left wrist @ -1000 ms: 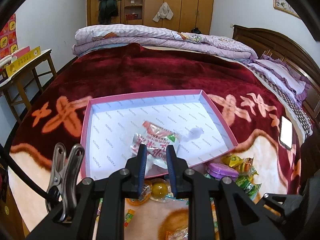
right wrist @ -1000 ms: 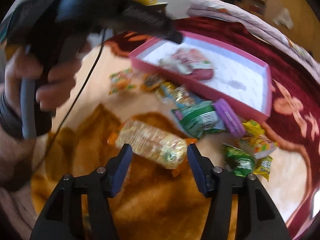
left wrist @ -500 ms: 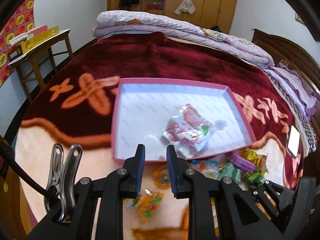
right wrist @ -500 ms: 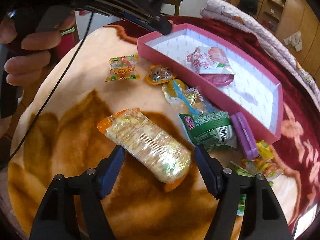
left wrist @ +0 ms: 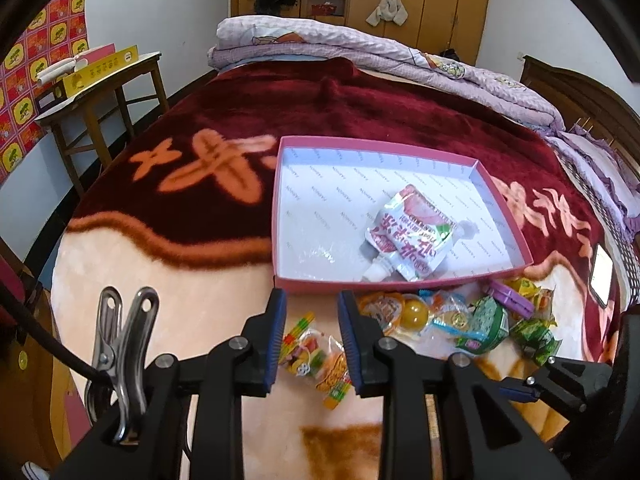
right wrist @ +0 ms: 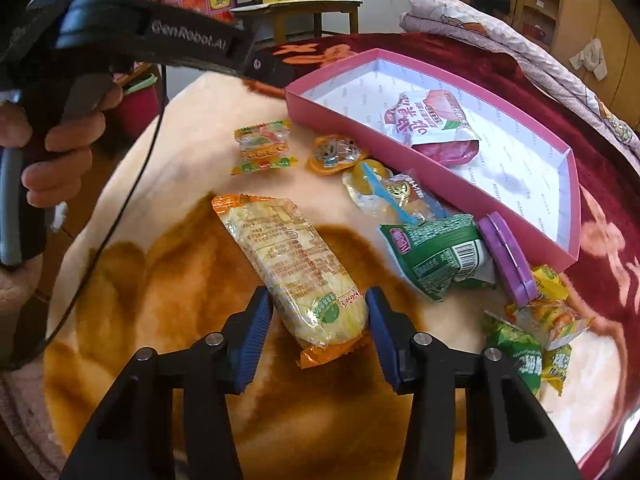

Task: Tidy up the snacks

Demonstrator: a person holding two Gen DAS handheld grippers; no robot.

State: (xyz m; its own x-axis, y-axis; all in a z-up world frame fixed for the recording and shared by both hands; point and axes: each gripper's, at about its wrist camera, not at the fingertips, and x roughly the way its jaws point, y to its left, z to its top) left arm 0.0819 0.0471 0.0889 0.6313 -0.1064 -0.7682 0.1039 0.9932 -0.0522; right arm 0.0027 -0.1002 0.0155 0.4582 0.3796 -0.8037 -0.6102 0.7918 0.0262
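Note:
A pink tray [left wrist: 400, 282] [right wrist: 332, 114] lies on the bed and holds a white and pink drink pouch [left wrist: 412, 240] [right wrist: 428, 120]. Loose snacks lie in front of it. My left gripper [left wrist: 312, 312] is open and empty above a small colourful candy packet [left wrist: 316, 354] [right wrist: 262, 146]. My right gripper [right wrist: 318, 308] is open, its fingers on either side of the near end of a long yellow cracker pack [right wrist: 288, 264]; whether the pads touch it is unclear. Beside it lie a green packet [right wrist: 436, 252], a purple case [right wrist: 508, 256] and jelly cups [right wrist: 336, 154].
The red and cream blanket [left wrist: 200, 280] covers the bed. A folded lilac quilt [left wrist: 360, 48] lies at the far end, with wardrobes behind. A wooden table [left wrist: 100, 88] stands left of the bed. A phone [left wrist: 602, 276] lies at the right edge. More green and yellow packets [right wrist: 532, 340] lie right.
My left gripper has let go of the pouch, which now lies in the tray, and has drawn back and left. My right gripper has moved down and narrowed around the cracker pack's end.

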